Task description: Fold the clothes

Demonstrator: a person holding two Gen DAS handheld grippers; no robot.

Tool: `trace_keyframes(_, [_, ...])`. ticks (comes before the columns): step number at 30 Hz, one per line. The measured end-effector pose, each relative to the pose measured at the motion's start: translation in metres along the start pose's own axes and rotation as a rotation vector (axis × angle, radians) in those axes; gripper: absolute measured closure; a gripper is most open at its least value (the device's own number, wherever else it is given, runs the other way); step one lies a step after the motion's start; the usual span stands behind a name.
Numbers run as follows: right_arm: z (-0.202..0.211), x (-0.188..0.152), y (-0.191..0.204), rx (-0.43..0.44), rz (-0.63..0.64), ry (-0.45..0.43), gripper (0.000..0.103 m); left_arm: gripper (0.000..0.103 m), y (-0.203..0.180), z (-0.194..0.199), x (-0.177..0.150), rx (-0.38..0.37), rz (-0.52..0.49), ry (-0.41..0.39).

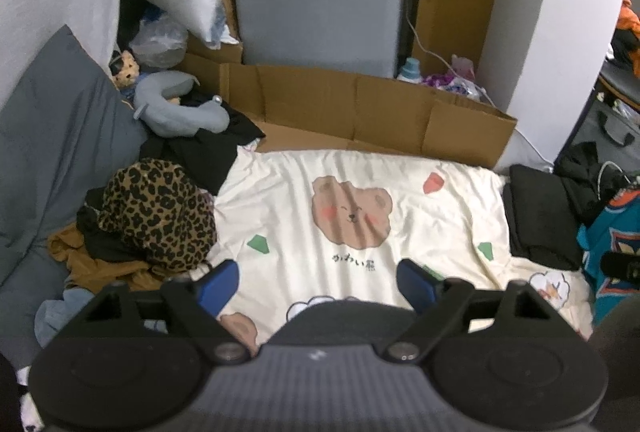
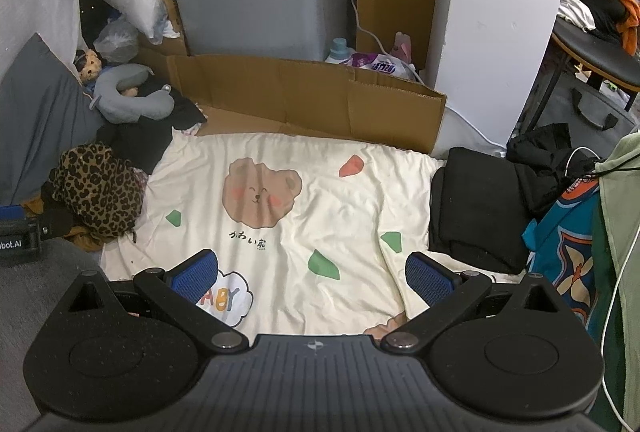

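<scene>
Leopard-print cloth (image 1: 156, 211) tops a loose heap of unfolded clothes at the left edge of the bed, apparently waiting their turn. The cream bear-print sheet (image 1: 360, 199) lies bare in the middle as the folding surface. Left gripper (image 1: 318, 284) and right gripper (image 2: 312, 278) hover over it, jaws wide apart, holding nothing. A flattened cardboard box (image 1: 360, 107) behind looks empty. At the right, black clothes (image 2: 476, 203) sit stacked, probably finished.

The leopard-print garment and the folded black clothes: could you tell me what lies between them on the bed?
Only the cream bear-print sheet, with no clothes on it, separates the leopard-print garment from the folded black clothes; both wrist views show this.
</scene>
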State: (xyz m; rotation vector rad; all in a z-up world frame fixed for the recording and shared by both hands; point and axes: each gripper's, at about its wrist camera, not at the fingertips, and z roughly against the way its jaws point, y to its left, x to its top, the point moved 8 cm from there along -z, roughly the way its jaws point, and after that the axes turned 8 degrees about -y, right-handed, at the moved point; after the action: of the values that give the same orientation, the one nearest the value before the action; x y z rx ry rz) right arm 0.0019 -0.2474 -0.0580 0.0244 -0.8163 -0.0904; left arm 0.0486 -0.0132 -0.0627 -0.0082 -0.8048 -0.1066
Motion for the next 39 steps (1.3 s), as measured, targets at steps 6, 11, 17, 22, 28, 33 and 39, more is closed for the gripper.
trace_keyframes(6, [0.007,0.002,0.003,-0.001,0.011,-0.004,0.001,0.015,0.002,0.007,0.006,-0.016,0.021,-0.002])
trace_keyframes(11, [0.013,0.009,0.008,0.011,0.026,-0.013,0.001,0.015,0.004,0.009,0.013,0.005,0.023,0.004])
trace_keyframes(17, [0.020,0.016,0.007,0.005,0.030,-0.024,0.001,0.015,0.009,0.013,0.019,0.001,0.031,-0.014])
trace_keyframes(22, [0.027,0.019,0.004,0.014,0.016,-0.033,0.001,0.015,0.013,0.015,0.020,0.004,0.035,-0.018])
trace_keyframes(28, [0.035,0.023,0.007,0.054,0.006,-0.043,0.000,0.015,0.026,0.018,0.024,0.026,0.058,-0.019])
trace_keyframes(33, [0.034,0.030,0.009,0.068,-0.019,-0.047,0.000,0.017,0.043,0.016,0.025,-0.003,0.108,0.005])
trace_keyframes(39, [0.025,0.033,0.009,0.095,-0.071,-0.025,0.000,0.017,0.061,0.015,0.034,-0.015,0.087,-0.025])
